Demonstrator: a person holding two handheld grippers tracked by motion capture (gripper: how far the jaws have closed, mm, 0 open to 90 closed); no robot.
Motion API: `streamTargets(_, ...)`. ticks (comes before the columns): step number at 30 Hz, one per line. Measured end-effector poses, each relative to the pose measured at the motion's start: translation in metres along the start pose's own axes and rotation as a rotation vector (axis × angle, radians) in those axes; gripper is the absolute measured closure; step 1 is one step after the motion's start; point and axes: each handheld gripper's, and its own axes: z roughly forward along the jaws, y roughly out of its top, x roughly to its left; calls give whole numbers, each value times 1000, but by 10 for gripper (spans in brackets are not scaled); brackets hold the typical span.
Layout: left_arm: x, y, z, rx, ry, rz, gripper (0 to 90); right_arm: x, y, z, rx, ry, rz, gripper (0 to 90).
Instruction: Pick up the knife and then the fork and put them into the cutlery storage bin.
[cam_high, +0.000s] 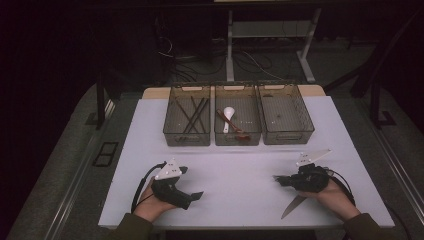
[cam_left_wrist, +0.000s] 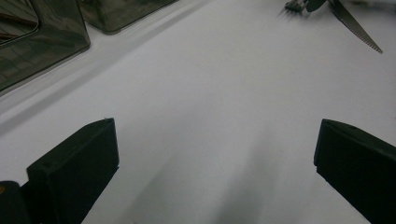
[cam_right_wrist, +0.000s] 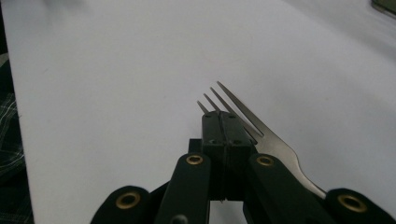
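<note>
A metal fork (cam_right_wrist: 275, 144) lies on the white table (cam_high: 240, 170) with its tines pointing away in the right gripper view. My right gripper (cam_right_wrist: 223, 116) is shut, its jaws pressed together right over the fork's head; whether they pinch it I cannot tell. In the high view the right gripper (cam_high: 280, 179) lies low at the front right, and a serrated knife (cam_high: 294, 205) sticks out from under that hand. My left gripper (cam_high: 190, 182) rests at the front left, its jaws wide open with nothing between them (cam_left_wrist: 215, 140). The left gripper view shows the fork (cam_left_wrist: 294, 5) and the knife (cam_left_wrist: 357, 30) far off.
Three clear bins stand in a row at the back. The left bin (cam_high: 170, 135) holds dark chopsticks (cam_high: 192, 115), the middle bin (cam_high: 218, 136) a white spoon (cam_high: 228, 116) and a brown spoon (cam_high: 240, 132), and the right bin (cam_high: 287, 136) looks empty. Table legs and cables lie beyond.
</note>
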Motion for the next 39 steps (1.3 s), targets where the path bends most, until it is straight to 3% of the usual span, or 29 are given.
streamTargets(39,0,0,0,-1,-4,4,0,-36,47,38,-50,-62,0,889)
